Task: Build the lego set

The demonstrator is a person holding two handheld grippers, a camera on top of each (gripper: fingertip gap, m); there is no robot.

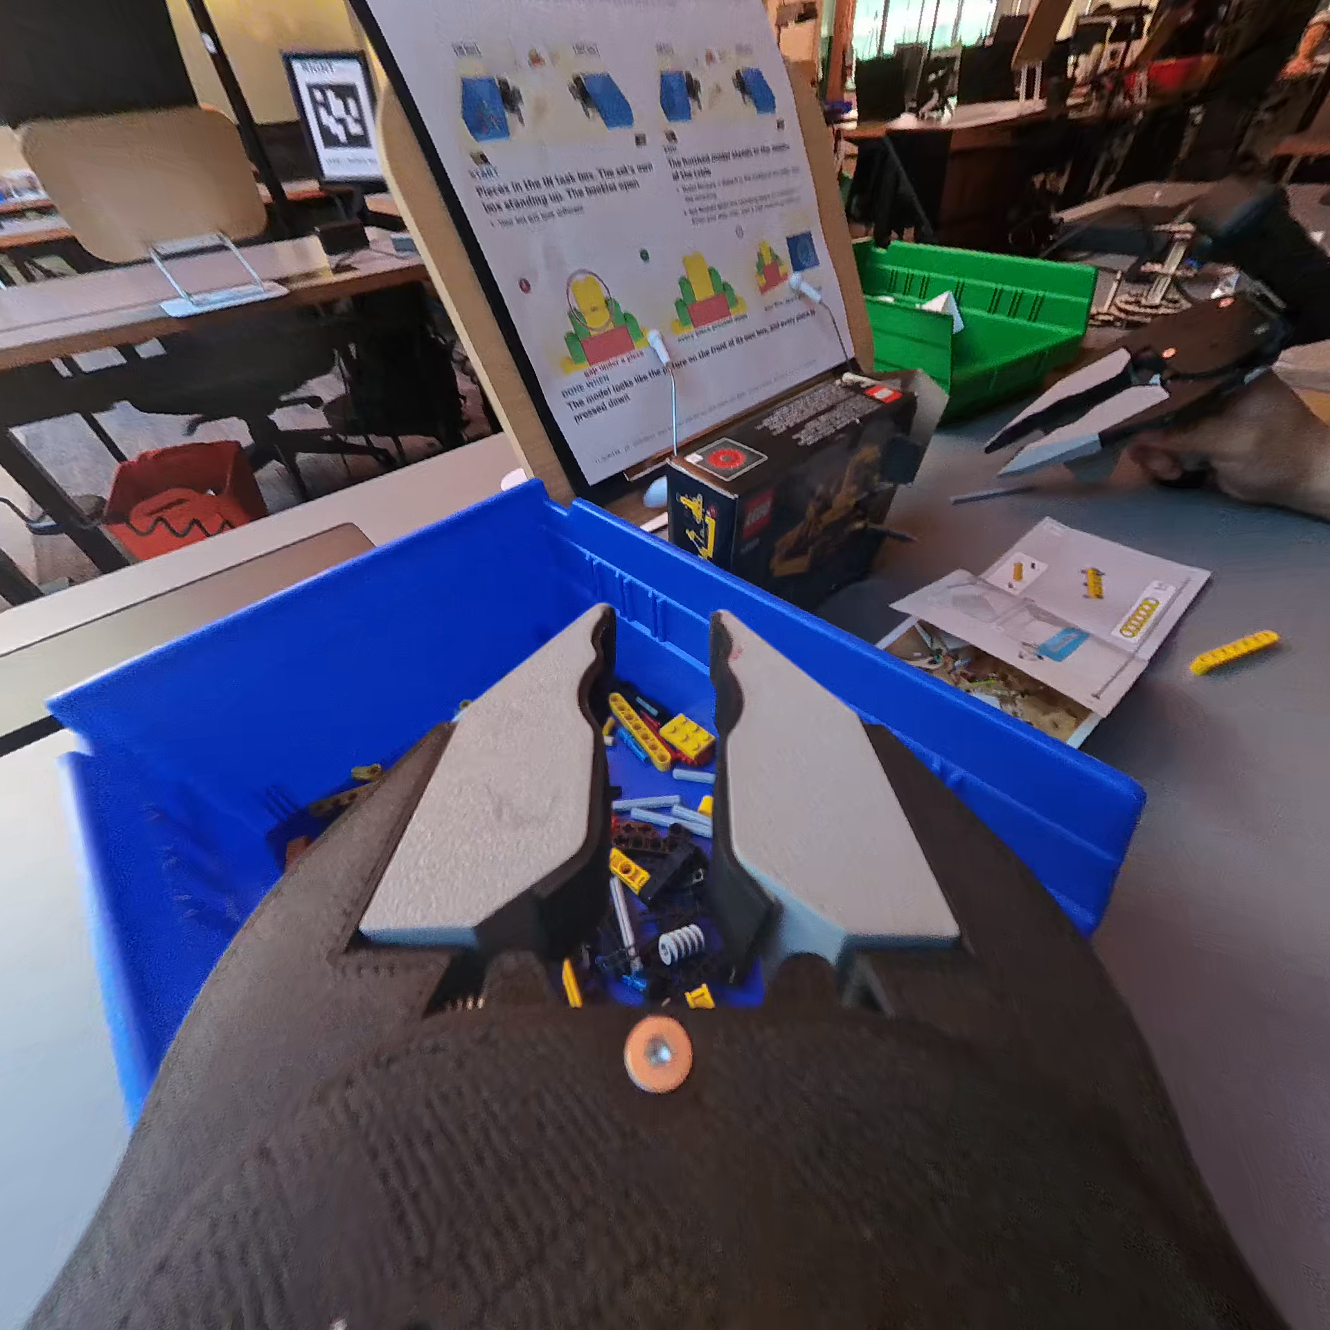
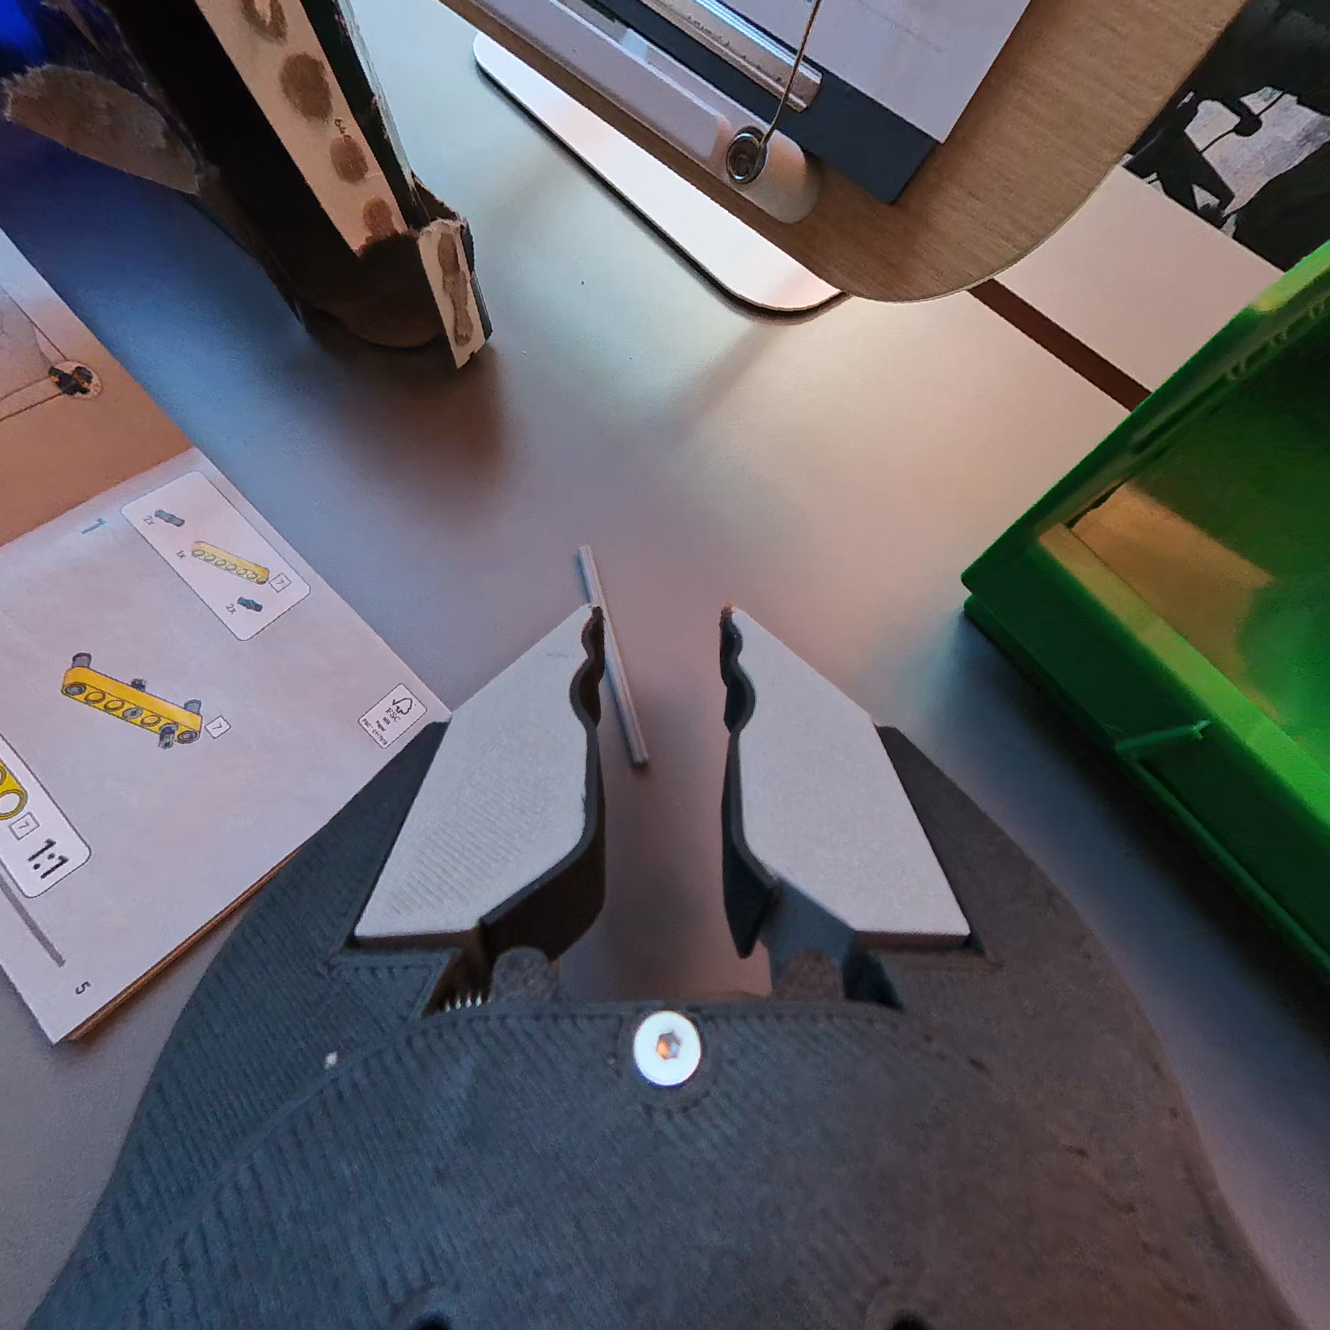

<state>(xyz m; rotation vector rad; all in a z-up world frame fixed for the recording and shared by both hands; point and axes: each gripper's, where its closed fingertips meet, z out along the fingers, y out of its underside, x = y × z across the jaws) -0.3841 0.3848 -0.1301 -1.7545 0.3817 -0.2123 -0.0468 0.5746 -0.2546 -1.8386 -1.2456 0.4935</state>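
My left gripper (image 1: 662, 619) is open and empty, held over a blue bin (image 1: 468, 597) of loose yellow, black and grey Lego pieces (image 1: 658, 806). A yellow beam (image 1: 1234, 651) lies on the grey table beside the open instruction booklet (image 1: 1058, 612). My right gripper (image 2: 658, 612) is open and empty, low over the table, with a thin grey axle (image 2: 612, 655) lying between its fingers, close to the left one. The right gripper also shows in the left wrist view (image 1: 1007, 453), held by a hand, with the axle (image 1: 989, 494) below it. The booklet shows in the right wrist view (image 2: 180, 684).
A dark Lego box (image 1: 792, 504) stands behind the blue bin, in front of a wooden stand with an instruction sheet (image 1: 633, 216). A green bin (image 2: 1187, 612) sits to the right of my right gripper. The stand's base (image 2: 648, 165) is ahead of it. My right fingertips sit around 40 cm from my left ones. The yellow beam (image 1: 1234, 651) is closer to my right gripper, around 20 cm from its tips; the left tips are 35 cm off.
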